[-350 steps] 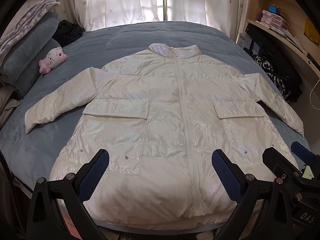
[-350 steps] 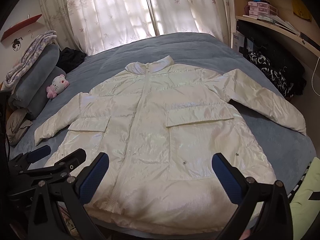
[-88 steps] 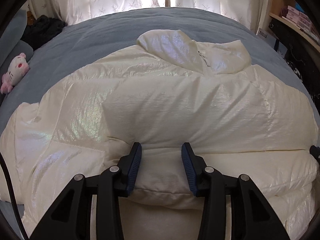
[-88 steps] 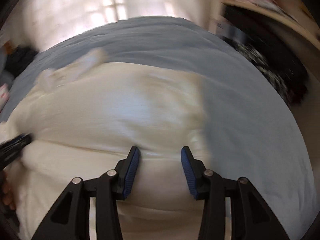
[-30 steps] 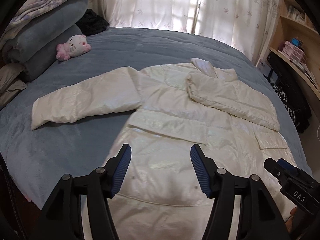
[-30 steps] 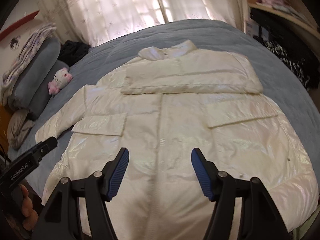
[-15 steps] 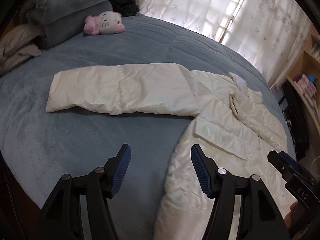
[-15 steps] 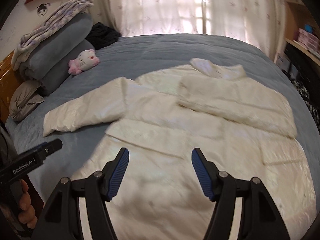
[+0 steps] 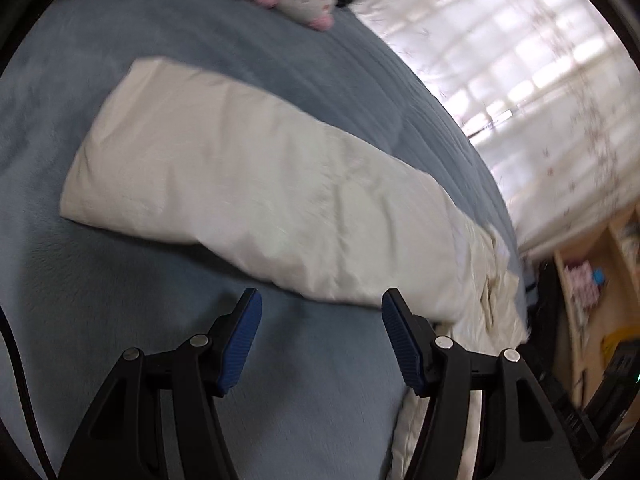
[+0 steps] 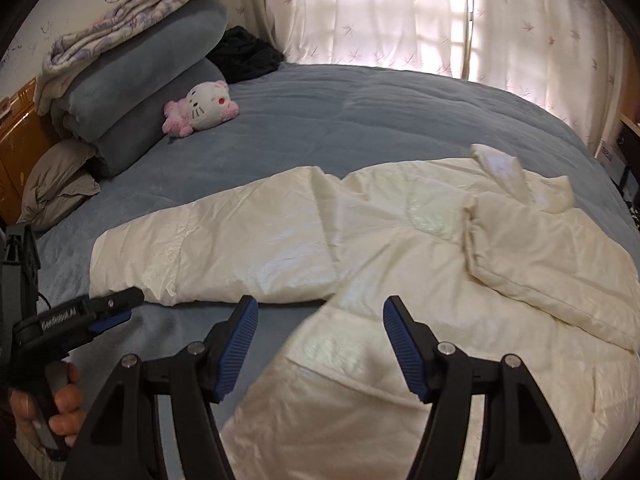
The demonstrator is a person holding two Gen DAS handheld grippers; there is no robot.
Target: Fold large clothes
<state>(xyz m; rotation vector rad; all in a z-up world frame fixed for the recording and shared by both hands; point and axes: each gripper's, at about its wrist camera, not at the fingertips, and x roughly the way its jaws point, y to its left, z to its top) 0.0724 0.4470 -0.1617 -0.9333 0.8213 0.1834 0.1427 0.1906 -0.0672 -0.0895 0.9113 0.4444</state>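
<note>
Nearest, left gripper (image 9: 320, 334) with blue pads (image 9: 240, 342) apart and empty, poised over bare blue bedspread (image 9: 120, 312) just short of the outstretched sleeve (image 9: 248, 184); in the right wrist view, right gripper (image 10: 318, 342) likewise spread and holding nothing, above the near edge of the white puffer jacket (image 10: 400, 360). At lower left of that view, a hand (image 10: 60, 404) gripping the left tool's handle. Beyond the fingers: jacket flat on the bed, front up, one sleeve already laid across the chest (image 10: 552, 272), the other extended flat toward the pillow side, collar (image 10: 500, 168) at the far end. Likely step in hand: folding in the remaining sleeve. Best taken at the cuff end (padded fabric, so a full bite across the thickness), lifted only slightly, carried across the chest and laid parallel to the sleeve already folded. Farther off: plush cat toy (image 10: 200, 108), stacked bedding (image 10: 140, 68), curtained window (image 10: 440, 16).
</note>
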